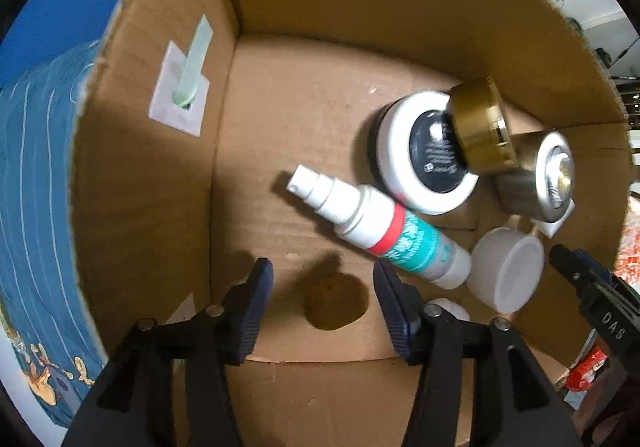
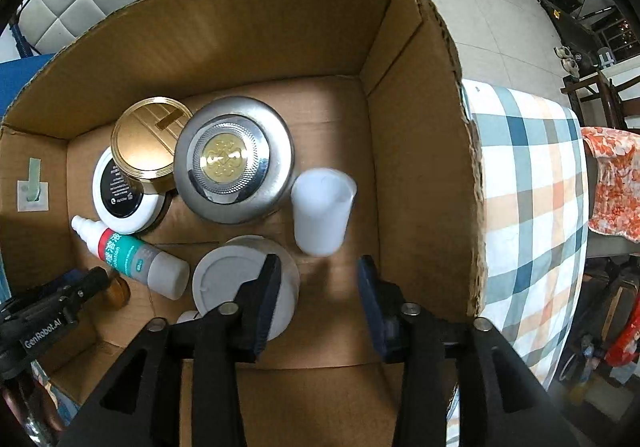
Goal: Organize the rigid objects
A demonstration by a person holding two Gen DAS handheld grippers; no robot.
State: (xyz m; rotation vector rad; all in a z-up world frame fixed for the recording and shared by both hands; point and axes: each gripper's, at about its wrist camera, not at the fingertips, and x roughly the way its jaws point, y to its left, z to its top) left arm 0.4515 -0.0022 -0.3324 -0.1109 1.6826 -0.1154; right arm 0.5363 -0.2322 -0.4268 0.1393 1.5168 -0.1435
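Both tools hang nose-down inside the open brown cardboard box point(image 2: 420, 151), apparently for dropping items. The left gripper point(image 1: 323, 307) stands spread above a small brown round object point(image 1: 336, 301); the right gripper point(image 2: 318, 299) stands spread, nothing pinched, below a blurred white plastic cup point(image 2: 322, 211) lying with its long axis toward the jaws.

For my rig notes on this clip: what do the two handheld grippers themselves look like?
Both match: the left gripper and right gripper have black angular linkage arms with silver pivot pins and dark blue ribbed finger pads. The left one's side carries white "GenRobot.AI" lettering. No cables, hands or sleeves show.
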